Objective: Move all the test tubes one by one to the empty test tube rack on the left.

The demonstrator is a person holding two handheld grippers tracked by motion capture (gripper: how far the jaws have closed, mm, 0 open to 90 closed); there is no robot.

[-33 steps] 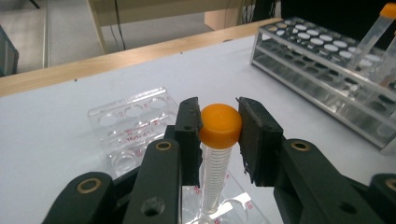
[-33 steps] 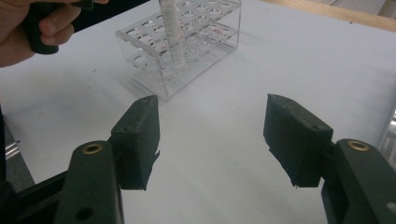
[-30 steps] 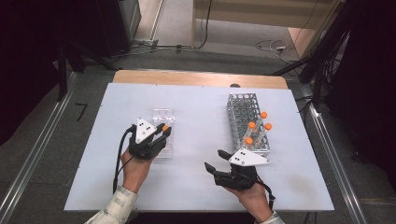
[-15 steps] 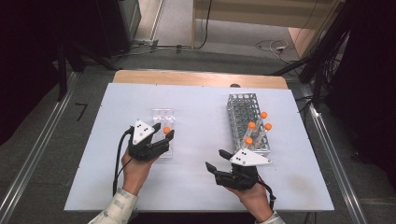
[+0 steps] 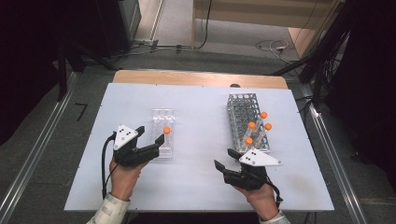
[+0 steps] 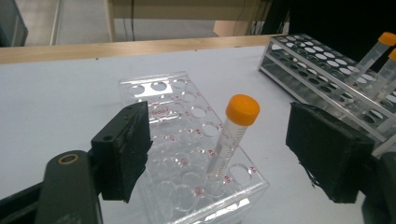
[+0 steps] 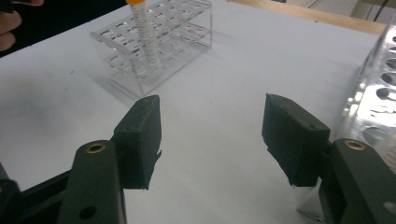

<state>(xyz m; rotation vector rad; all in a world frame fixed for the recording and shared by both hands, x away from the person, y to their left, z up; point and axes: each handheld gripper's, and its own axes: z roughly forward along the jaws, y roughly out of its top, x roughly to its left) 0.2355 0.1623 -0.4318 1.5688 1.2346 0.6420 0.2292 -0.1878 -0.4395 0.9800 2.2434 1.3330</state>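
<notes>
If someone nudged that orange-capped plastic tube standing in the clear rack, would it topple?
Probably not far: the orange-capped plastic tube sits in a hole of the clear plastic rack, which should catch it. It already leans slightly, so it may wobble. The rack looks light and might slide on the smooth white table.

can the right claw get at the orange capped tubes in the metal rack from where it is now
Probably yes. The right claw is open and holds nothing, just in front of the metal rack. The four orange-capped tubes stand tall at the rack's near end, with nothing between them and the claw.
</notes>
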